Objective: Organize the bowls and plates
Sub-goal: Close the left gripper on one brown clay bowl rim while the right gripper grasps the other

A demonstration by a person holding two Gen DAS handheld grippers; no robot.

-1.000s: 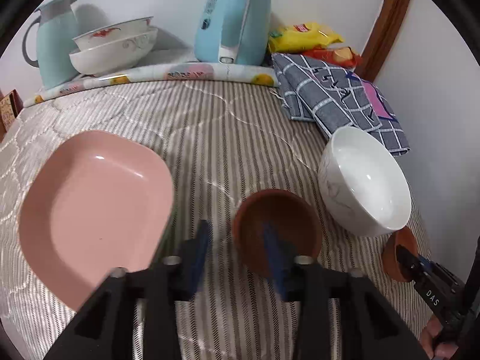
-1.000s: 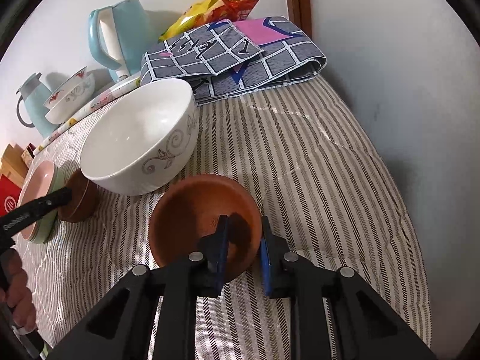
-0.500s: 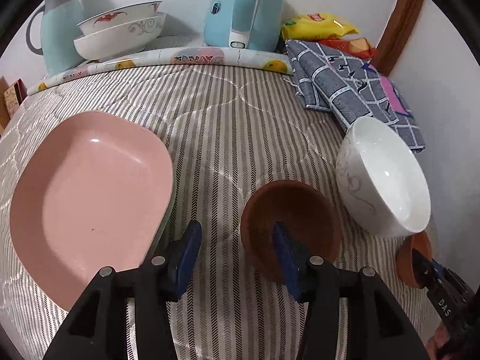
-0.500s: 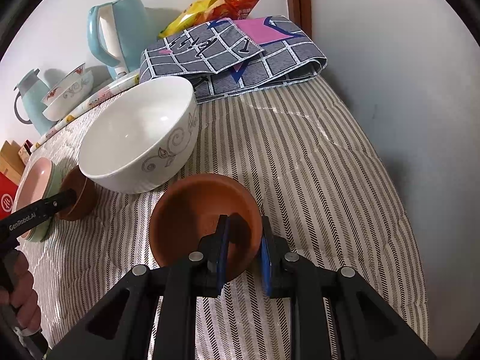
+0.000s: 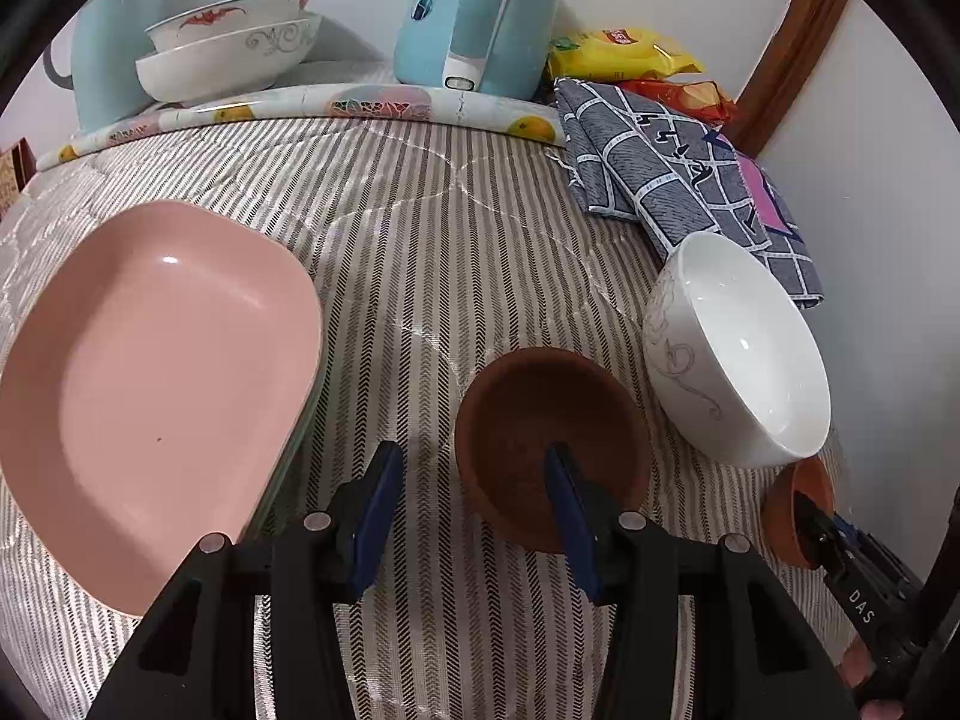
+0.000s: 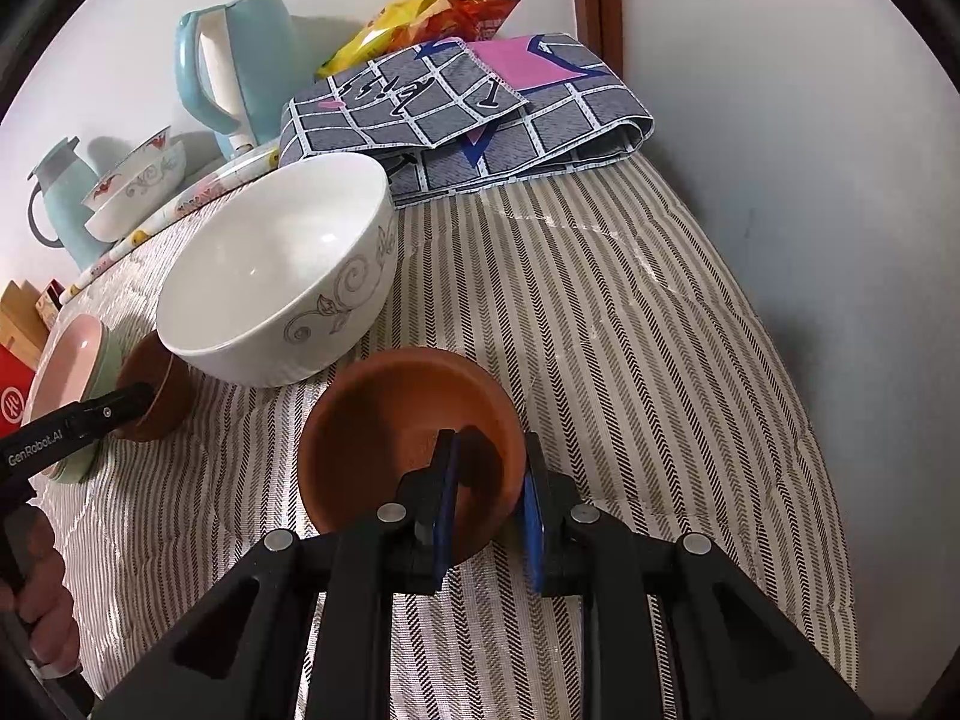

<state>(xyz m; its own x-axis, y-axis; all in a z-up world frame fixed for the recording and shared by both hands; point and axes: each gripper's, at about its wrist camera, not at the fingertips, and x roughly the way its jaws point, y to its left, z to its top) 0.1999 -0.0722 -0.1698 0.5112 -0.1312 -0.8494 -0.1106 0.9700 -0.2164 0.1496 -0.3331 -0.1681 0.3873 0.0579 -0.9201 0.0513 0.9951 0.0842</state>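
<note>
My left gripper is open; its right finger reaches over the near rim into a dark brown bowl, its left finger stands outside on the cloth. A pink plate stacked on a green one lies to the left. A white patterned bowl stands right of the brown bowl. My right gripper is shut on the near rim of a terracotta bowl, just right of the white bowl. That bowl and the right gripper show at the left wrist view's right edge.
Two stacked white bowls, a blue jug and a blue kettle stand on a fruit-print mat at the back. A folded checked cloth and snack bags lie at the back right by the wall. Striped cloth covers the table.
My left gripper has opened wider and shifted forward and right around the dark brown bowl's rim. My right gripper has kept its hold on the terracotta bowl, almost still.
</note>
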